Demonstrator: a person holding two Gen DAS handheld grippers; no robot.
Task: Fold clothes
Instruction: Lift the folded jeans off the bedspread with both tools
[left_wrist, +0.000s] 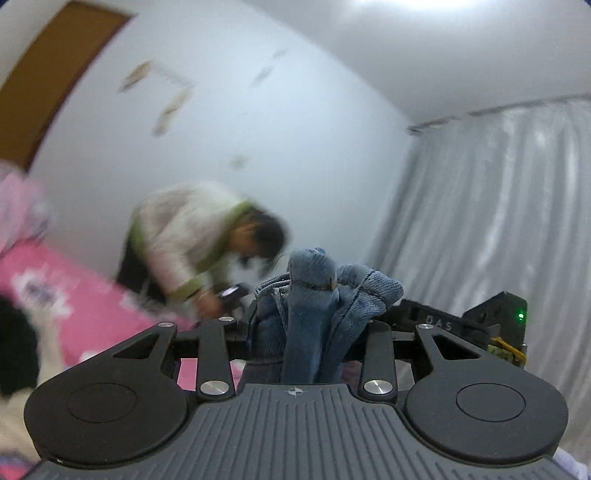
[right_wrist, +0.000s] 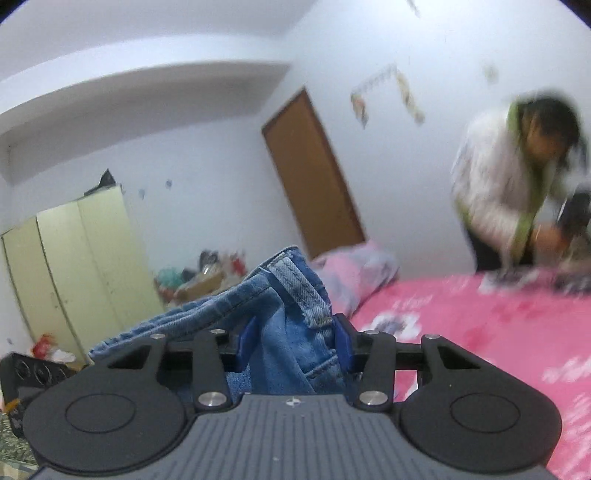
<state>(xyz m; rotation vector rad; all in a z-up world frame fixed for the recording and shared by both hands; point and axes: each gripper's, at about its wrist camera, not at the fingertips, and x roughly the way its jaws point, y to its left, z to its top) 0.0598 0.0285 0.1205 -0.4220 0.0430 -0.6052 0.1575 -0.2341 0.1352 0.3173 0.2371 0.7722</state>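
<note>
Nearest the lens in the left wrist view, the left gripper (left_wrist: 310, 325) has its jaws pinching a thick bunch of blue jeans (left_wrist: 314, 295), the denim rising in a knot above the fingers. In the right wrist view the right gripper (right_wrist: 293, 343) likewise has its jaws clamped on the jeans (right_wrist: 288, 306) at the waistband, a belt loop standing up between the blue pads (right_wrist: 341, 341).

The jeans are held up in the air between the two grippers, above the near edge of the pink bed (right_wrist: 480, 332), not lying on it.

Risks, as I judge them: each bite is bulky, several layers thick, so heavy denim could slip out of one grip and fall in a heap. Both views are motion-blurred, so a quick swing might twist the cloth. Another person (right_wrist: 517, 184) bends over the far edge of the bed, and the cloth could reach them.

The waistband points up; the legs presumably hang below, out of sight, so the long axis probably runs vertically.
</note>
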